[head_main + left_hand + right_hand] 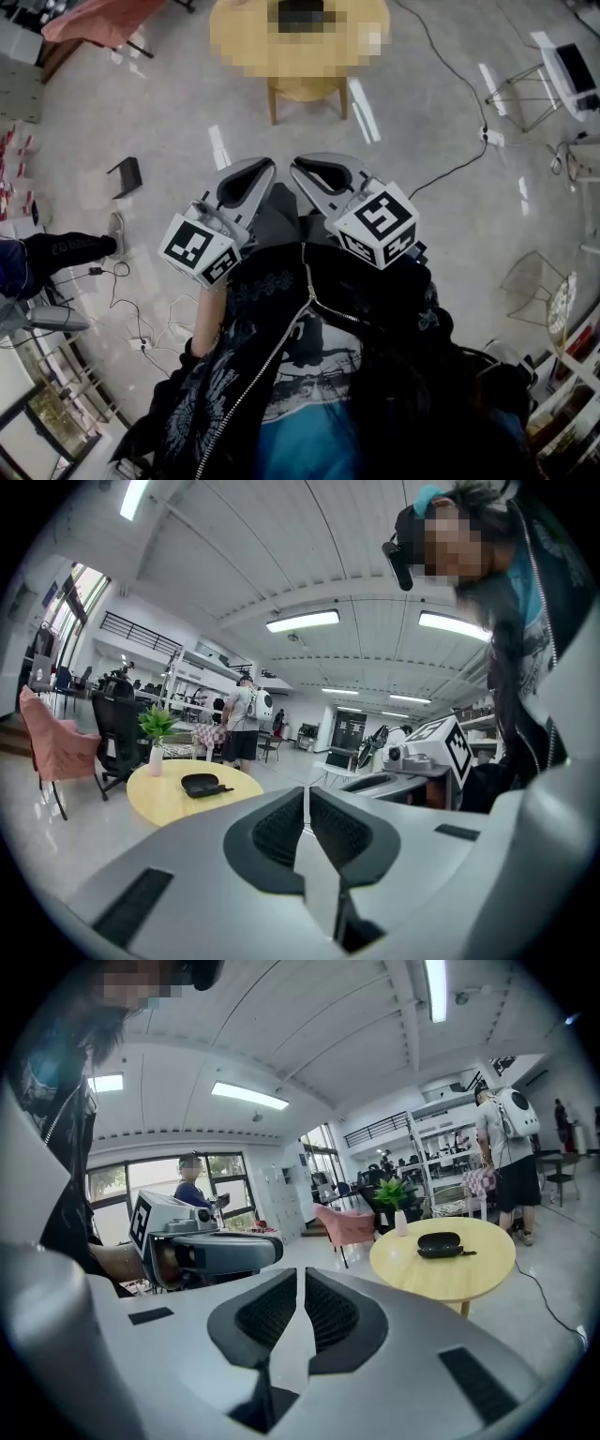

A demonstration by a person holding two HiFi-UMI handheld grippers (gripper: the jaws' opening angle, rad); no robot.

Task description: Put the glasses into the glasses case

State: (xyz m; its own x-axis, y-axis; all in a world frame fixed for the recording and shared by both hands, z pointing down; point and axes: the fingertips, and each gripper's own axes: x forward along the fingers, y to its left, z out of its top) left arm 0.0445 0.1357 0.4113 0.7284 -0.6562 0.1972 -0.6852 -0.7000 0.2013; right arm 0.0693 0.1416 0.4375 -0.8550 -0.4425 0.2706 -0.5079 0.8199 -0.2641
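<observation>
One floor (pixel 431 112): pale and glossy. I stand on it, well back from the table.
Round table (pixel 469 1274): yellow wood, ahead of both my tongs and well apart from them.
Person with a white backpack (pixel 502 1147): stands beyond the table with their back turned to me.
Pink chair (pixel 56 747): on the floor past the table, off to one side.
Left tongs (pixel 306 794): held close in front of my chest and clenched. The ribbed pads meet with nothing between them.
Right tongs (pixel 301 1279): just beside the left pair, tips angled towards them. They are also clenched and empty.
Plant (pixel 156 733): small and green, in a white vase, upright on the tabletop near its edge.
Glasses case (pixel 439 1243): black, lying flat around the middle of the table, near the plant but not touching it.
Thin dark piece (pixel 466 1253): pokes out at the case's side, touching it. It is too small for me to tell whether it belongs to the glasses, and I cannot make them out anywhere else.
</observation>
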